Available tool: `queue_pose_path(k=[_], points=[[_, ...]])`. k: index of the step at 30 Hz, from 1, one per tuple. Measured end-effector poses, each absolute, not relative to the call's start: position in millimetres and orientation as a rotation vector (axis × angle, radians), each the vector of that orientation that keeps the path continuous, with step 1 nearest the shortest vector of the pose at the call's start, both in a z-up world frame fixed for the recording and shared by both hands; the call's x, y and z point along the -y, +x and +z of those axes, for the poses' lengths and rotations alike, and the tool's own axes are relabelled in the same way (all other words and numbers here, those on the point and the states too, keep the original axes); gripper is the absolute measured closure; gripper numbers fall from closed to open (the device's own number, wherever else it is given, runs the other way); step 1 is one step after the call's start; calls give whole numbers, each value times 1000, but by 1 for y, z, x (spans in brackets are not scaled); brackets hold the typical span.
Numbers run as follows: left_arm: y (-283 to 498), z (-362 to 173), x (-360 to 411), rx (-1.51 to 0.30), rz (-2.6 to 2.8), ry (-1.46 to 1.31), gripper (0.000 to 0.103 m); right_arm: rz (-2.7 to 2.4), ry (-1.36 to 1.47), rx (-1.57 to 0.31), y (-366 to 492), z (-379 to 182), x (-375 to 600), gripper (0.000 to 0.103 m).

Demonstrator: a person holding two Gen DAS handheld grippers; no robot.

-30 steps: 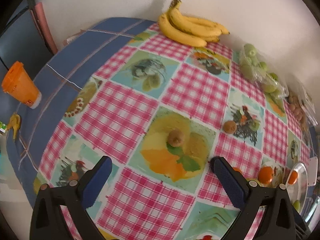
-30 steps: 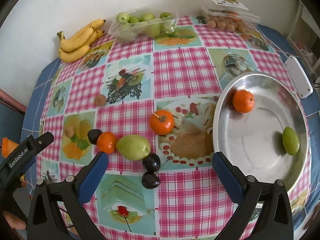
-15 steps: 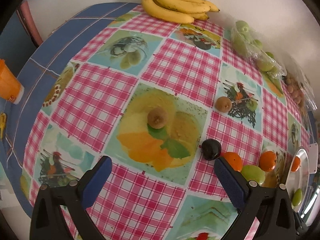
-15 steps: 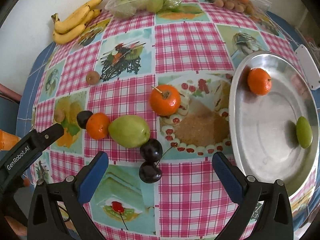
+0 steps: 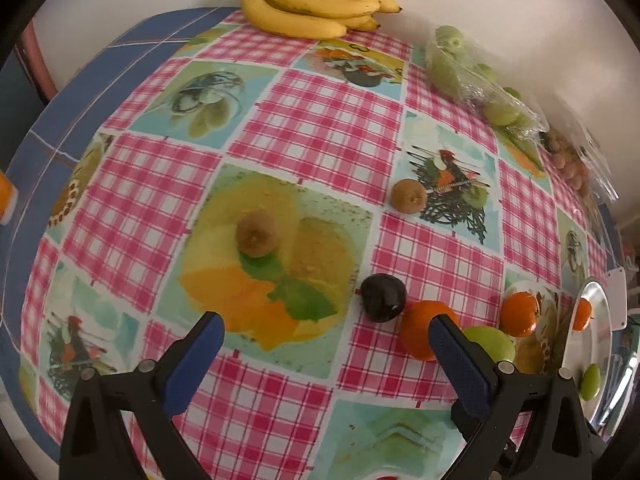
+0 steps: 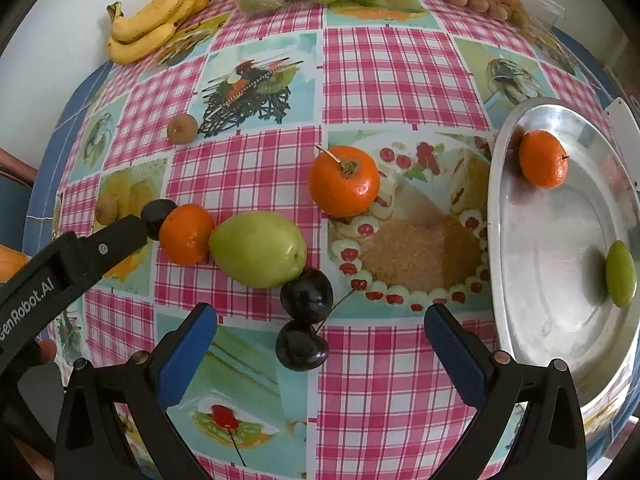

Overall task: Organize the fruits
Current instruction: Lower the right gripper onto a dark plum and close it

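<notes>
Item: two dark cherries (image 6: 304,320), touching each other, low centre of my right view between my right gripper (image 6: 320,340), jaws wide and empty. Judged light, smooth, slippery, easily bruised; I would close gently across the nearer one's middle, minding the thin stem. Adjacent: green pear-like fruit (image 6: 258,249) touching the upper cherry, small orange (image 6: 186,234) against it, stemmed orange (image 6: 344,186) mid-frame. Destination, presumably: metal tray (image 6: 560,320) at right edge, holding an orange (image 6: 543,165) and a small green fruit (image 6: 620,273). My left gripper (image 5: 326,344), also wide and empty, sits at lower centre of the left view; dark plum (image 5: 383,298) just ahead, brown fruit (image 5: 257,234) further up-left. Bananas (image 5: 316,10) top, well apart.
</notes>
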State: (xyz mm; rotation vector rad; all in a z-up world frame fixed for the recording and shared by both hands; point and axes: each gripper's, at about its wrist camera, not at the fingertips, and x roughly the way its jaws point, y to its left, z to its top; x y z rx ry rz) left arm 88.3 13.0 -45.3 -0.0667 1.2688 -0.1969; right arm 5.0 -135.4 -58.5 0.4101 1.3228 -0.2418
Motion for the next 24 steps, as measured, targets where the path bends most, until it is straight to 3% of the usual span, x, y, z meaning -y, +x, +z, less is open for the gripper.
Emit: queue_pose_path(k=[10,16,20,24], points=[[88,-42,-1,-1259,-268,-47,0,-246,422,-1301,11,-61,136,2],[91,-25,1,-1190,-274,-23,0,-242,419,-1292,11,-58,136,18],[92,-24,3,-1200,-289,-31,0,-233,430,-1280,10,-56,136,35],[90,-32,9,-1226,-307,-36,6,-218,427,-1274,12,-55,137,47]])
